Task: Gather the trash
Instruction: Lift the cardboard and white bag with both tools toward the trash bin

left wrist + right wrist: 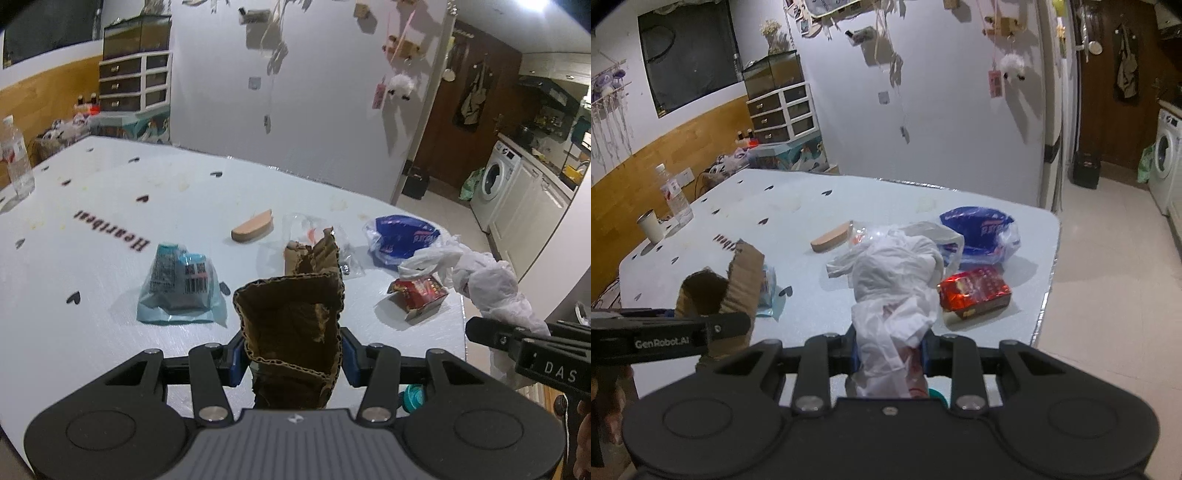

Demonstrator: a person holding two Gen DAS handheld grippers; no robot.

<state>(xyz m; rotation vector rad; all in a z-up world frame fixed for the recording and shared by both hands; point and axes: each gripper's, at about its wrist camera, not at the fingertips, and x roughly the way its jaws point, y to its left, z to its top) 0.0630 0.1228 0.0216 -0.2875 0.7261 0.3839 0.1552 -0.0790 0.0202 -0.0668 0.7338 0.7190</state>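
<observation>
The torn brown corrugated cardboard piece (291, 332) stands upright between the blue pads of the left tool (291, 354), clamped and held above the pale bench (110, 206); the crumpled white plastic bag (894, 295) is pinched in the narrower right tool (890, 354), also clear of the bench top; beside that bag, on the bench, lies a red printed carton (975, 291) with a torn end, and behind the carton a blue-and-clear plastic bag (982, 236) with white writing too blurred to read; left of the carton sit a clear plastic wrapper (306, 229) and a tan half-round wooden block (253, 227); farther left, a light blue pouch (183, 284) holds small packs with a barcode label; past the pouch the bench cover reads "Heartbeat" (110, 230) among dark hearts; at the far left edge stand a clear water bottle (674, 195) and a pale cup (650, 225); the tools' sides read "GenRobot.AI" and "DAS".
</observation>
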